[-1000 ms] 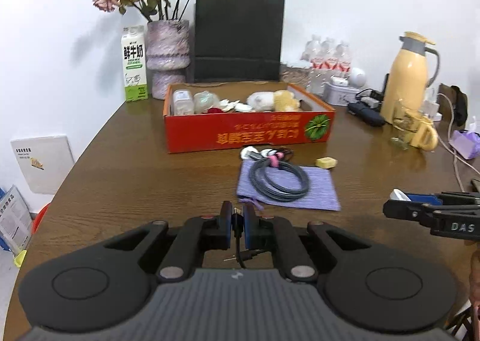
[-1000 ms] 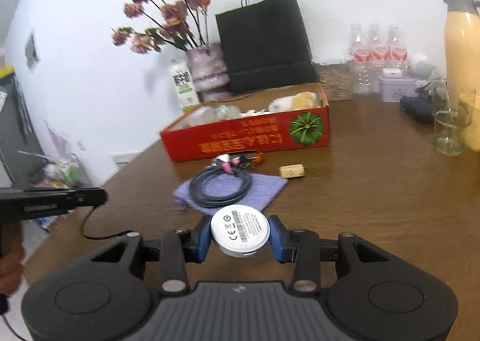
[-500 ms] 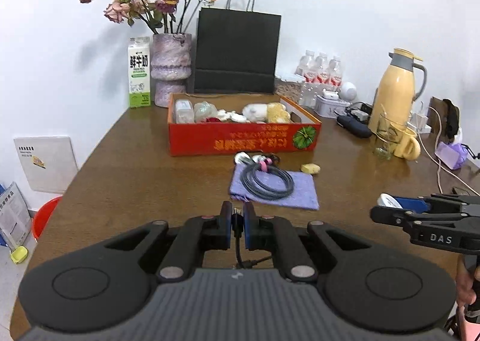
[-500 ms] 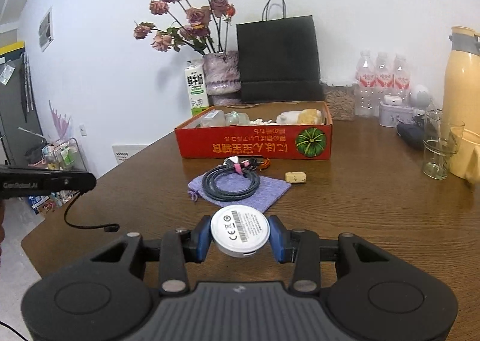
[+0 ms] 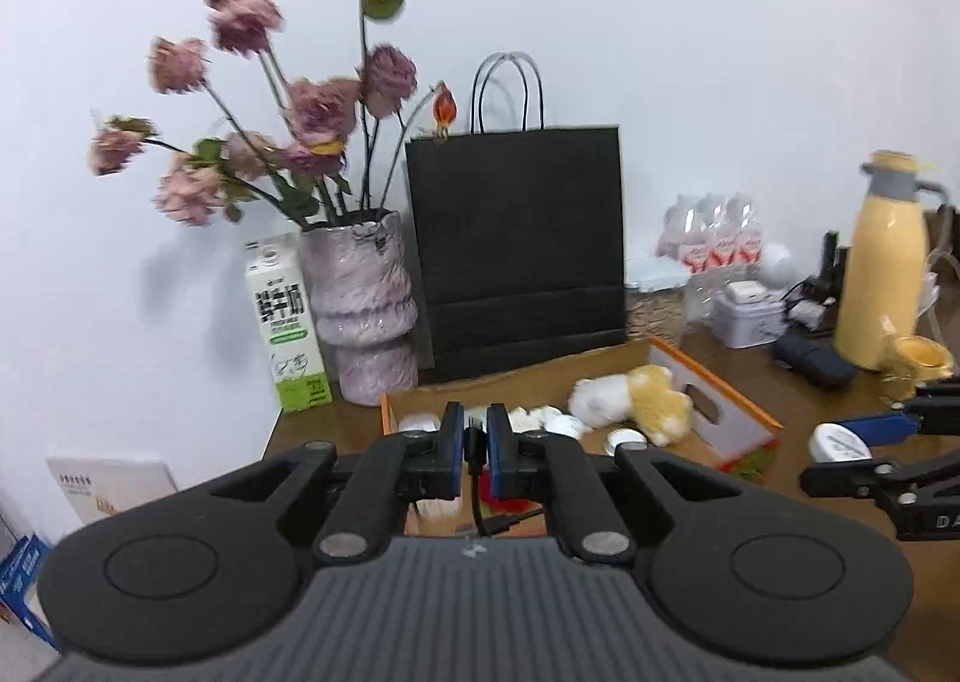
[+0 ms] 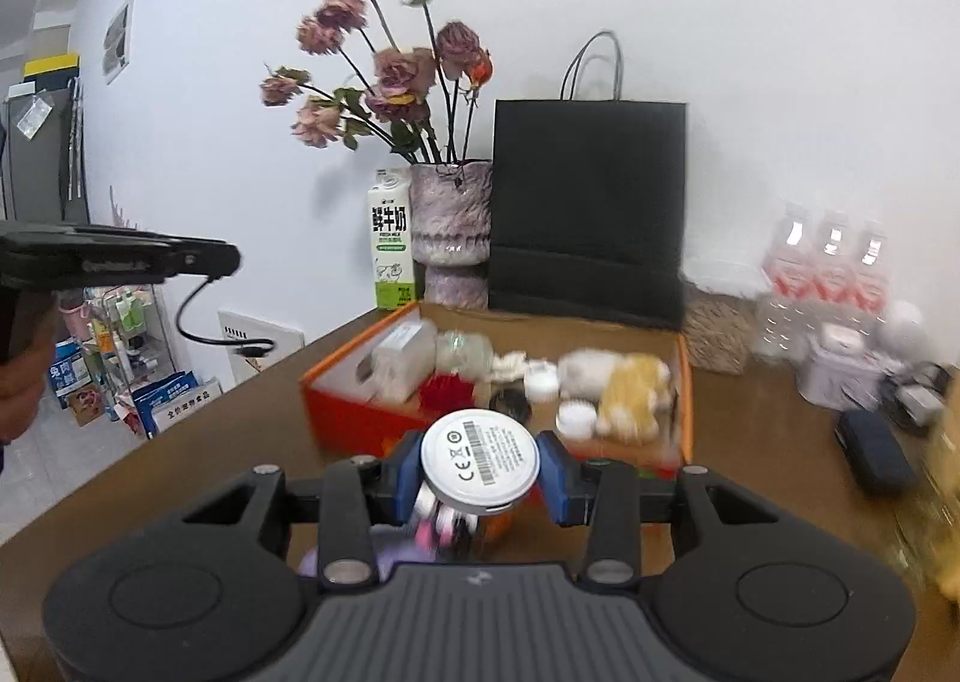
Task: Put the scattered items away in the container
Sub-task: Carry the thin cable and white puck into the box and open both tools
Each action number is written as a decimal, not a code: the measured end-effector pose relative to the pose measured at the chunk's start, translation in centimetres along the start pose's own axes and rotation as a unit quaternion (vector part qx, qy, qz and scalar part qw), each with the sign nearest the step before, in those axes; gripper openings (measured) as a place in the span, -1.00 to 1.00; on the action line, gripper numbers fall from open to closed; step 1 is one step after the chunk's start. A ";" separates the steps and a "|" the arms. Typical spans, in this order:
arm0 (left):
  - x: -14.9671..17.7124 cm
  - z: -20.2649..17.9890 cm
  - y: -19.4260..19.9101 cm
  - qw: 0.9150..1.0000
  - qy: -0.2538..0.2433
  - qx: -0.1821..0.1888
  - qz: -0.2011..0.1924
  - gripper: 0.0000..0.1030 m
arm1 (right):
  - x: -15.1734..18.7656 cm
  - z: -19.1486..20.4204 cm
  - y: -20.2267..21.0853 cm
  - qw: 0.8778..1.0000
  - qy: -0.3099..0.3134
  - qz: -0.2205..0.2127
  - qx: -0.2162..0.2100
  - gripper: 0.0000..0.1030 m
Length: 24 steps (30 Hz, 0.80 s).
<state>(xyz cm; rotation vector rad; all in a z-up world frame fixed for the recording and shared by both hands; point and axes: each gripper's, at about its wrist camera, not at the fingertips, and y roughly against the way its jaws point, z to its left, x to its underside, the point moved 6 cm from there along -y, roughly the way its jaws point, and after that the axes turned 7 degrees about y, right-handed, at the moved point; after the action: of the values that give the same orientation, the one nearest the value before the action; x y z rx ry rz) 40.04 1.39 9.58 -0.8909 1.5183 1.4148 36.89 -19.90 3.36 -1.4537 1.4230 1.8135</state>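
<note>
My left gripper (image 5: 474, 438) is shut on a thin black cable (image 5: 477, 493) and hangs over the near left part of the red cardboard box (image 5: 708, 391). The cable also dangles from it in the right wrist view (image 6: 198, 316). My right gripper (image 6: 480, 466) is shut on a round white disc (image 6: 480, 457) just before the box's near wall (image 6: 342, 418). The disc and gripper show at the right of the left wrist view (image 5: 837, 442). The box holds a plush toy (image 6: 624, 382), a white box, white lids and a red item.
A vase of dried roses (image 5: 363, 310), a milk carton (image 5: 288, 328) and a black paper bag (image 5: 516, 250) stand behind the box. Water bottles (image 6: 831, 268), a yellow jug (image 5: 885, 286), a black case (image 6: 873, 451) and cables crowd the right side. A purple cloth with pink-clipped cable lies under my right gripper.
Both grippers have risen and moved forward to the box. The left, with the cable, is now over it; the right, with the disc, is at its near wall.
</note>
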 end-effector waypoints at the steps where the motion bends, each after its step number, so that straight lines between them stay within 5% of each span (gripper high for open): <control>1: -0.3 0.0 -1.6 1.000 -0.007 0.004 0.009 -0.83 | -0.7 -0.5 -1.7 1.000 -0.002 0.010 -0.001 -0.24; 5: 0.6 -0.4 -8.1 0.998 -0.047 0.008 0.046 -0.83 | -2.7 -2.9 -9.5 0.998 -0.014 0.060 -0.006 -0.24; 9: 4.5 0.0 -14.3 0.989 -0.100 -0.030 0.100 -0.83 | -2.3 -4.6 -16.9 0.991 -0.034 0.128 -0.003 -0.23; 14: 7.3 0.6 -15.8 0.984 -0.110 -0.008 0.139 -0.80 | -0.3 -4.9 -22.5 0.979 -0.059 0.193 -0.013 -0.24; 17: 7.7 1.2 -15.6 0.984 -0.109 -0.006 0.143 -0.59 | 0.5 -4.6 -24.2 0.975 -0.063 0.211 -0.009 -0.20; 19: 7.2 1.7 -15.4 0.985 -0.095 -0.002 0.145 -0.25 | 0.6 -4.4 -24.4 0.974 -0.077 0.211 -0.019 0.01; 20: 6.9 2.0 -15.3 0.986 -0.084 0.000 0.146 -0.06 | 0.4 -4.6 -24.1 0.975 -0.085 0.204 -0.023 0.06; 23: 5.8 3.0 -14.7 0.987 -0.040 0.008 0.158 0.07 | -0.9 -5.3 -22.5 0.978 -0.100 0.181 -0.023 0.19; 24: 5.4 3.3 -14.6 0.986 -0.026 0.012 0.163 0.30 | -1.4 -5.6 -21.7 0.979 -0.100 0.176 -0.018 0.25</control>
<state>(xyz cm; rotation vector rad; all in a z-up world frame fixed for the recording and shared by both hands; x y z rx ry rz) 51.78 3.43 -1.00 -0.6039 1.6930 1.6336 57.42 -15.91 -4.79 -1.0453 1.6260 2.1368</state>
